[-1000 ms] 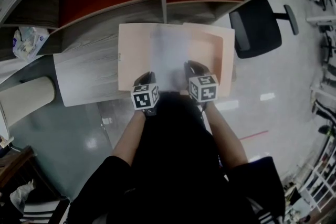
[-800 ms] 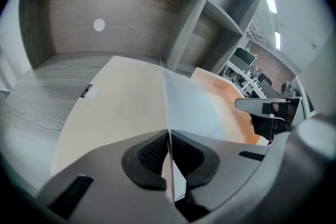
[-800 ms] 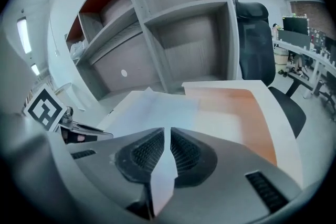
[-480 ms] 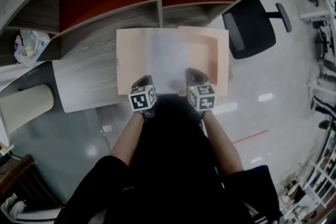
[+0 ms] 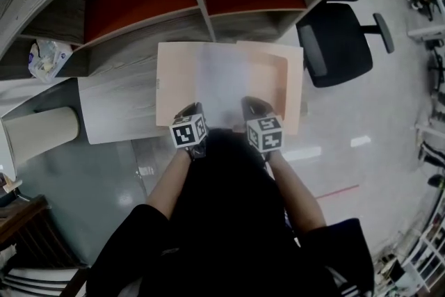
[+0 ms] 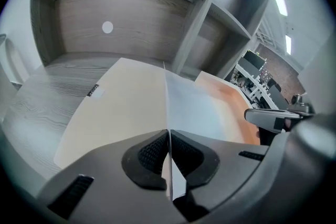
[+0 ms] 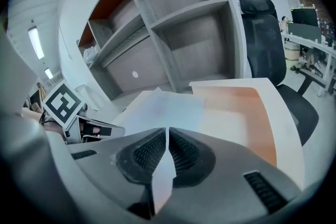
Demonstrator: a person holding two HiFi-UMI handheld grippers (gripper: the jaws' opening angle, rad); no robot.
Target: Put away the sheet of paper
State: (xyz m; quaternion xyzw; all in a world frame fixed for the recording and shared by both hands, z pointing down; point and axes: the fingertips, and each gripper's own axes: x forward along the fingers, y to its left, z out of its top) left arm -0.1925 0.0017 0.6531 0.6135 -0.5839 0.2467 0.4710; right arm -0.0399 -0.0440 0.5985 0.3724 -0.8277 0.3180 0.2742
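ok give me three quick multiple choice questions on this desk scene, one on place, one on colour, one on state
1. The sheet of paper is over:
A the open folder
B the floor
C a shelf

2. The office chair is:
A red
B black
C white

3. The left gripper is:
A wide open
B shut on a pen
C shut on the sheet of paper

Answers:
1 A, the folder's peach covers show on both sides of the sheet.
2 B, its seat and back are black.
3 C, its jaws are closed on the sheet's near edge.
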